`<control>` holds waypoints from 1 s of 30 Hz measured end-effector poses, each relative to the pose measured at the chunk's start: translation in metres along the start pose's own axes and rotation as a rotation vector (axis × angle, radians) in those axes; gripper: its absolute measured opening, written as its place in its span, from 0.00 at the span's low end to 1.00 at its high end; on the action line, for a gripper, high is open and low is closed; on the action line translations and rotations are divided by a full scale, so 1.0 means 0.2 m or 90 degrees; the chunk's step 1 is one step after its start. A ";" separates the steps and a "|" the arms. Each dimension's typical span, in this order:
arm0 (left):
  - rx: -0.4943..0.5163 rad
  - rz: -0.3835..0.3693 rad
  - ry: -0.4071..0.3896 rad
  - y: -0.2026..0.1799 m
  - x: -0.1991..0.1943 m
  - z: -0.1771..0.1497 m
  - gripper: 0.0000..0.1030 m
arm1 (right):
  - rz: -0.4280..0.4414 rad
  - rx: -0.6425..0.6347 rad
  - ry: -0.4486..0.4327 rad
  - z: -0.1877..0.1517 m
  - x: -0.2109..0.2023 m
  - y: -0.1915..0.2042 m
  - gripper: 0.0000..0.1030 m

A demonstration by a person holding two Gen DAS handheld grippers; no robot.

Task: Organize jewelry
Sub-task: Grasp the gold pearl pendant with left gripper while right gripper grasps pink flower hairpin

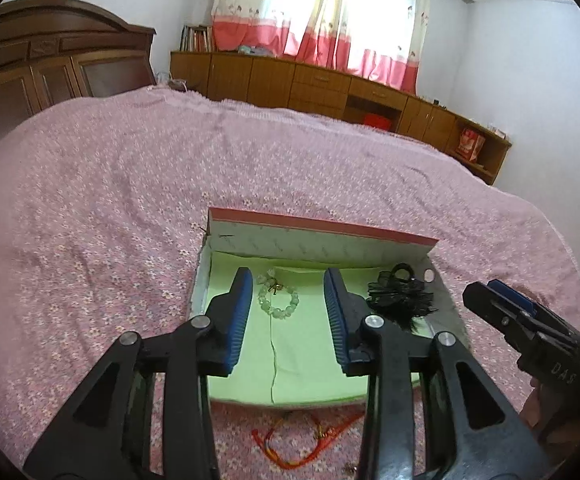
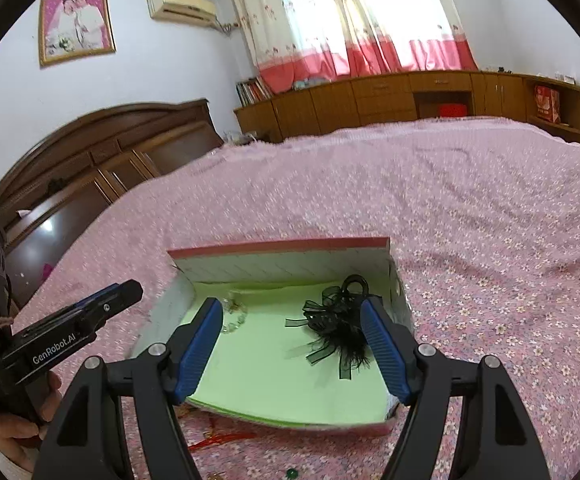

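An open box (image 1: 321, 226) with a green lining lies on the bed; it also shows in the right wrist view (image 2: 282, 250). Inside it lie a pale green bead bracelet (image 1: 278, 300) at the left and a black feathered hair piece (image 1: 401, 296) at the right, which also shows in the right wrist view (image 2: 335, 328). A red cord bracelet (image 1: 305, 438) lies on the bedspread in front of the box. My left gripper (image 1: 288, 292) is open and empty above the bead bracelet. My right gripper (image 2: 293, 312) is open and empty over the box, the hair piece beside its right finger.
The pink flowered bedspread (image 1: 130, 200) spreads all round the box. A small green bead (image 2: 291, 472) lies on it near the front. A dark wooden headboard (image 2: 102, 152) stands at the left and low wooden cabinets (image 2: 389, 100) along the far wall.
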State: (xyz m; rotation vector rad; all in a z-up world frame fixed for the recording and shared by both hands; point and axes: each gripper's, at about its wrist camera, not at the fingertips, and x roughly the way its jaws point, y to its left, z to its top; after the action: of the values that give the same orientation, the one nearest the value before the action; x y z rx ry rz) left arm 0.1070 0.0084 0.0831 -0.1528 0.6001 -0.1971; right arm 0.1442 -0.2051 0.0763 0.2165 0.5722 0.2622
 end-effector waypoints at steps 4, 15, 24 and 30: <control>0.000 -0.007 -0.008 0.00 -0.07 -0.01 0.29 | 0.002 0.001 -0.023 -0.02 -0.09 0.01 0.72; 0.018 -0.011 -0.027 -0.01 -0.23 -0.12 0.32 | -0.011 -0.005 -0.059 -0.16 -0.32 0.04 0.75; 0.017 -0.004 0.033 0.01 -0.22 -0.31 0.32 | -0.020 -0.020 -0.011 -0.35 -0.35 0.05 0.75; 0.006 0.008 0.077 0.06 -0.21 -0.42 0.32 | -0.022 -0.028 0.048 -0.49 -0.33 0.05 0.75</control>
State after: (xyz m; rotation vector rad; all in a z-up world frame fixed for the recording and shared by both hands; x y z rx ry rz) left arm 0.0270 0.0223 0.0348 -0.1295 0.7210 -0.1986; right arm 0.0344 -0.2030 0.0319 0.1549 0.6433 0.2499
